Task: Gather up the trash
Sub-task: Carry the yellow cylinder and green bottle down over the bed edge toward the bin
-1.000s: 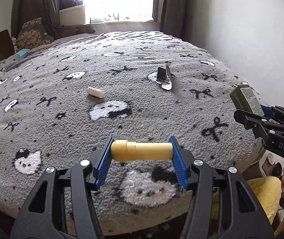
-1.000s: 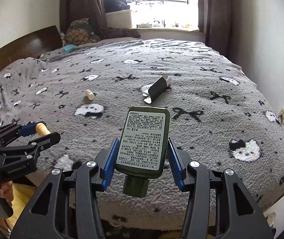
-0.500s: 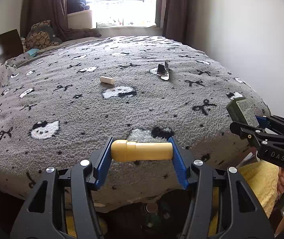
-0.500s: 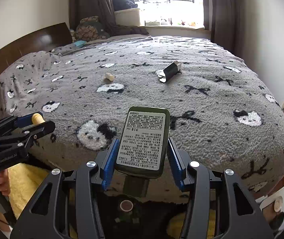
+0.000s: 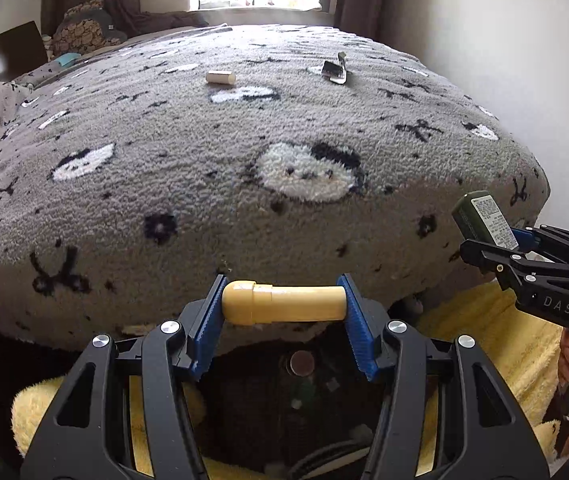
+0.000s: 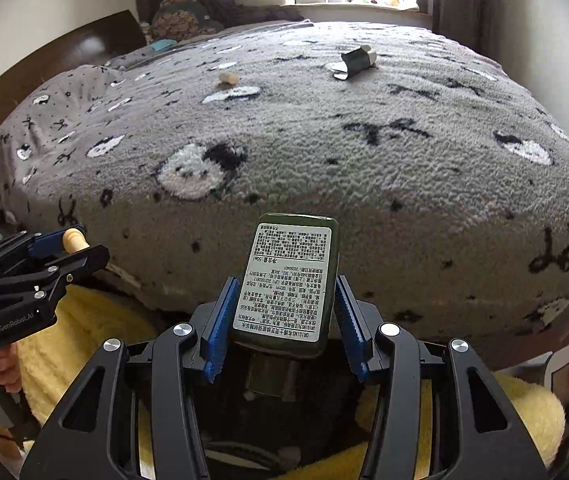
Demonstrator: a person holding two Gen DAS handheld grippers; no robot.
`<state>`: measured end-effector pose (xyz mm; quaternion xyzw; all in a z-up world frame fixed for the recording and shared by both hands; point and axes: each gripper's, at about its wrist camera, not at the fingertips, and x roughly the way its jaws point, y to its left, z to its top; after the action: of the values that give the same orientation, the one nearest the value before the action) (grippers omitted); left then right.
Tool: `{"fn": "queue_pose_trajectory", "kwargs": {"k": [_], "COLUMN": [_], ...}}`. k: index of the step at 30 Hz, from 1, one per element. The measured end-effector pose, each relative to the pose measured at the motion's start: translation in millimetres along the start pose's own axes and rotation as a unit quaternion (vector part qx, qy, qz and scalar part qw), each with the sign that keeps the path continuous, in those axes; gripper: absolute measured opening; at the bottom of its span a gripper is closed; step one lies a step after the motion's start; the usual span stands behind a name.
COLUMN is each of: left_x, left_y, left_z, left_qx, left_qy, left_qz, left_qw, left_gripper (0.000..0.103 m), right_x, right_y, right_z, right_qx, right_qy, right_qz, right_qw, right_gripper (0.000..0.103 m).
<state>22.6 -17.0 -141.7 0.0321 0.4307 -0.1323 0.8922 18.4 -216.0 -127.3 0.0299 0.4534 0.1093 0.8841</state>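
Below the foot of the bed (image 5: 244, 168) we now have both grippers, where a second ago they hung over the blanket; both have come back off the mattress and dipped toward the dark bin (image 5: 304, 384) on the floor beneath them. We judge this to be the carry to the drop, with release the next step.

Our left gripper (image 5: 284, 308) is clamped on the tube (image 5: 284, 305), held crosswise between the blue ribbed pads, its ends pressed against them. Smooth pale-yellow plastic, round, with a wider cap at one end. Our right gripper (image 6: 284, 312) grips the bottle (image 6: 290, 280) by its flat sides, cap end down: dark olive, slab-shaped with rounded corners, a white printed label facing the camera.

Beyond the foot of the bed, near the middle of the blanket, two pieces are left: a short cream cylinder (image 5: 220, 77) and, well apart from it toward the wall, a crumpled dark carton (image 5: 334, 70) with flaps open. So the collecting looks about half done.

Thick grey fleece, nubbly, with cat faces and bows, covers the bed. Fluffy yellow cloth (image 5: 496, 332) lies around the bin, which already holds some small bits we cannot make out.
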Motion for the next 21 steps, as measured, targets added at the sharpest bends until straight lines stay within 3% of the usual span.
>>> {"fn": "queue_pose_trajectory", "kwargs": {"k": [9, 21], "left_x": [39.7, 88.4], "left_y": [-0.6, -0.3], "left_z": [-42.6, -83.1], "left_qx": [0.004, 0.000], "left_qy": [0.073, 0.157], "left_qz": [0.000, -0.006], "left_qw": [0.9973, 0.9876], "left_gripper": [0.053, 0.053], "right_x": [36.1, 83.2], "right_y": [6.8, 5.4], "right_z": [-27.5, -53.4], "right_qx": [-0.005, 0.010], "right_qy": [0.057, 0.132], "right_qz": [0.008, 0.019], "right_qw": [0.998, 0.991], "right_gripper": [0.049, 0.049]}}
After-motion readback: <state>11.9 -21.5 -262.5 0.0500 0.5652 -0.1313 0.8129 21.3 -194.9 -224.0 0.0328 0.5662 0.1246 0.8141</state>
